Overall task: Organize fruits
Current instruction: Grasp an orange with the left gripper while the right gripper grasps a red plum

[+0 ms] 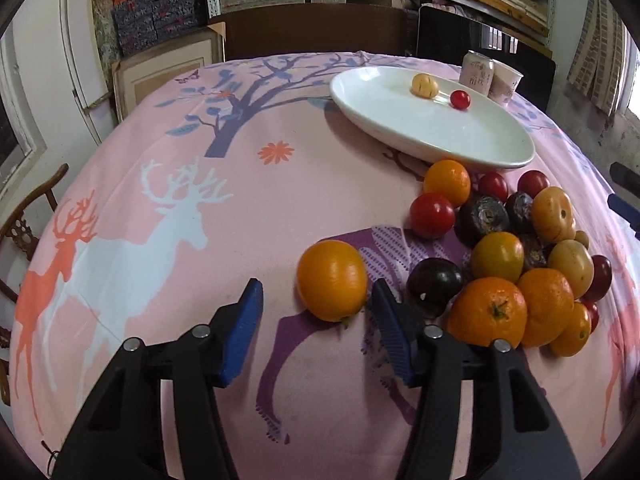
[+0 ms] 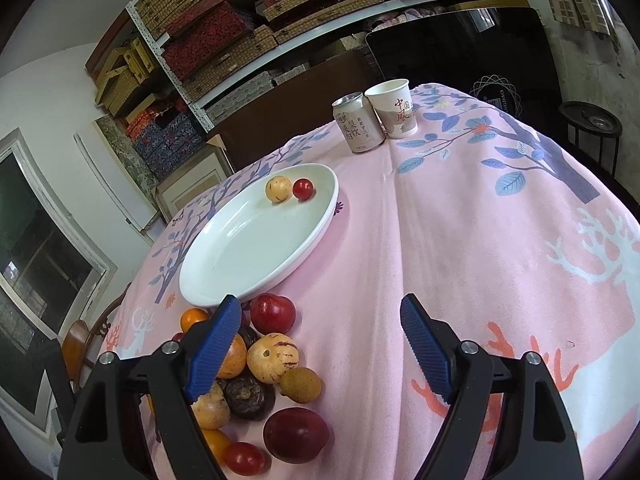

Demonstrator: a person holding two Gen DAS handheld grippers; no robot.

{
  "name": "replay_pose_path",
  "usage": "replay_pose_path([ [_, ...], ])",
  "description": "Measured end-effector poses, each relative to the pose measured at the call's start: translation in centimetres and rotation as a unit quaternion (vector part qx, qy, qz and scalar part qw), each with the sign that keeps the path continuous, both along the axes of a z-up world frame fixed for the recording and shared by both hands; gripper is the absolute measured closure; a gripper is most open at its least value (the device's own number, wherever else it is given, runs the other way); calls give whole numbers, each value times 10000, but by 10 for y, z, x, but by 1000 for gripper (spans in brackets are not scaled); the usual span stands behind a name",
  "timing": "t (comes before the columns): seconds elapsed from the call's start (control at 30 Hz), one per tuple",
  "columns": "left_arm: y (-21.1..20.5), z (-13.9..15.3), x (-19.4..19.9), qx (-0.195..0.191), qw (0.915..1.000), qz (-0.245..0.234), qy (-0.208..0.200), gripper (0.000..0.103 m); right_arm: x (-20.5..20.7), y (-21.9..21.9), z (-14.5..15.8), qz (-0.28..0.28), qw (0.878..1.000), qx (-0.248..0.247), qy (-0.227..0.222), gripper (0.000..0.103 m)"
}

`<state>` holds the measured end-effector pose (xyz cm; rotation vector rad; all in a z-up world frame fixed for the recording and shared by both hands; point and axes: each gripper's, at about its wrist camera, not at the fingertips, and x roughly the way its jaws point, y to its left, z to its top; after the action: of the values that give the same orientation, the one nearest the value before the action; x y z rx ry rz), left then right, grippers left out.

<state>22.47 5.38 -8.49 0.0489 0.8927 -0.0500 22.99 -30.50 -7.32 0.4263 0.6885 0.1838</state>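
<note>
The pink tablecloth (image 1: 168,208) with deer and tree prints covers the whole table. A white oval plate (image 1: 400,128) sits on it, holding just a yellow fruit (image 1: 425,85) and a small red tomato (image 1: 459,99) (side by side at the far end). Right beside the plate's near rim is the pile of fruit (image 1: 516,256): oranges, tomatoes, dark plums. One orange (image 1: 332,280) lies apart from the pile, just ahead of the left gripper (image 1: 316,300), jaws spread wide and nearly touching it on one side. The right gripper (image 2: 320,316) hangs open too, holding nothing, its left finger over the pile. A can (image 2: 358,124) and a paper cup (image 2: 394,108) stand touching behind the plate.
</note>
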Motion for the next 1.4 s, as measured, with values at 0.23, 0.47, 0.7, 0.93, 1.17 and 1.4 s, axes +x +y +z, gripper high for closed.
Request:
replay_pose_path([
  [0.23, 0, -5, 7, -173, 9997, -111, 109, 68, -11, 11, -5, 316, 9993, -207, 76, 20],
  [0.47, -1, -4, 7, -175, 9997, -94, 111, 68, -40, 34, -18, 824, 9936, -741, 204, 32],
  [0.7, -1, -5, 7, -147, 9998, -87, 107, 68, -32, 45, -33, 1004, 9883, -965, 617, 52],
  [0.93, 1, -5, 6, -236, 9996, -76, 94, 68, -30, 54, -38, 1232, 9852, -969, 693, 61],
  [1.17, 7, -1, 5, -412, 9991, 26, -41, 69, -32, 47, -35, 1199, 9877, -783, 624, 62],
  [1.4, -1, 30, 8, -412, 9983, -42, -414, 69, -33, 34, -15, 1003, 9934, -485, 270, 62],
])
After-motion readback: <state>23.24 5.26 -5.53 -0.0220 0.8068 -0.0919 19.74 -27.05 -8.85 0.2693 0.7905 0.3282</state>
